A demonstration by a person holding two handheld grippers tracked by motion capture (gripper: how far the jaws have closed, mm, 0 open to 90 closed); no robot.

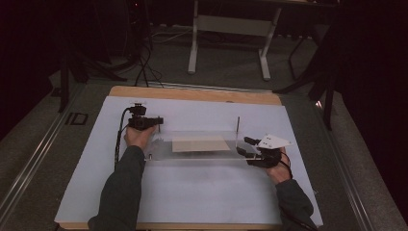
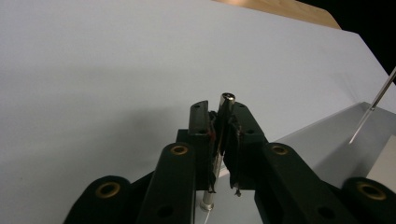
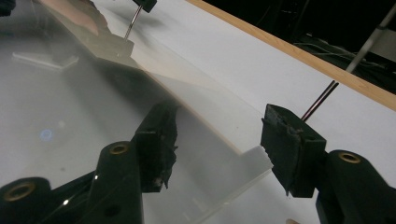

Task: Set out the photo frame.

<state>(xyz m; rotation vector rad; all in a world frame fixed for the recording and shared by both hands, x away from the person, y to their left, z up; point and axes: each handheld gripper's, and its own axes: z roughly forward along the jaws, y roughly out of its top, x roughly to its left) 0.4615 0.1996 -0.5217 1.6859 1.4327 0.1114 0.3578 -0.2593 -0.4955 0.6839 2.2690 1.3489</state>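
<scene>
A clear acrylic plate point(image 1: 192, 155) lies on the white-covered table with a tan sheet point(image 1: 199, 143) on it. At its far left corner stands a thin metal rod point(image 2: 226, 105), and my left gripper point(image 1: 158, 121) point(image 2: 223, 121) is shut on it, pads tight at either side. A second rod point(image 1: 238, 124) point(image 2: 373, 107) stands at the far right corner. My right gripper point(image 1: 244, 146) point(image 3: 219, 121) is open at the plate's near right end, its jaws straddling that corner of the plate point(image 3: 70, 116) without touching it. Behind its right jaw rises the second rod point(image 3: 320, 102).
A white sheet point(image 1: 192, 197) covers most of the wooden table point(image 1: 192, 94). Beyond the table, on the dark floor, are a white desk frame point(image 1: 231, 29), stand legs and cables point(image 1: 144, 62). The person's sleeved forearms come in from the bottom edge.
</scene>
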